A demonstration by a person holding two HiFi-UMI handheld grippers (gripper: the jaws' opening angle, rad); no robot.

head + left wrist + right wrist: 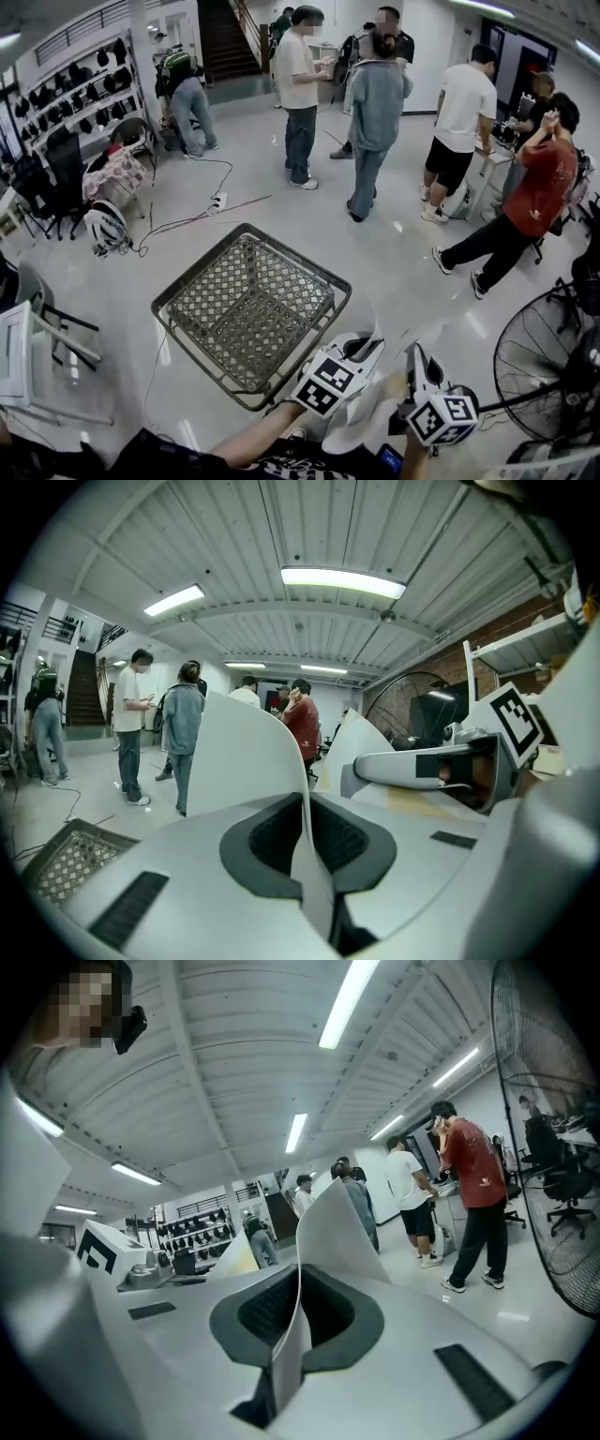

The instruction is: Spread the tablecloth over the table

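Observation:
In the head view a square table (165, 304) with a wire-mesh top stands on the floor just ahead of me; its corner shows at the lower left of the left gripper view as the table (62, 860). The white tablecloth (373, 411) hangs bunched between my two grippers at the bottom of that view, off the table's near right corner. My left gripper (360, 348) is shut on an edge of the tablecloth (246, 761). My right gripper (418, 360) is shut on another edge of the tablecloth (335, 1227).
Several people (375, 103) stand at the far side of the room. A large floor fan (544, 373) is at the right, folding chairs (37, 349) at the left. A cable and power strip (217, 202) lie on the floor beyond the table.

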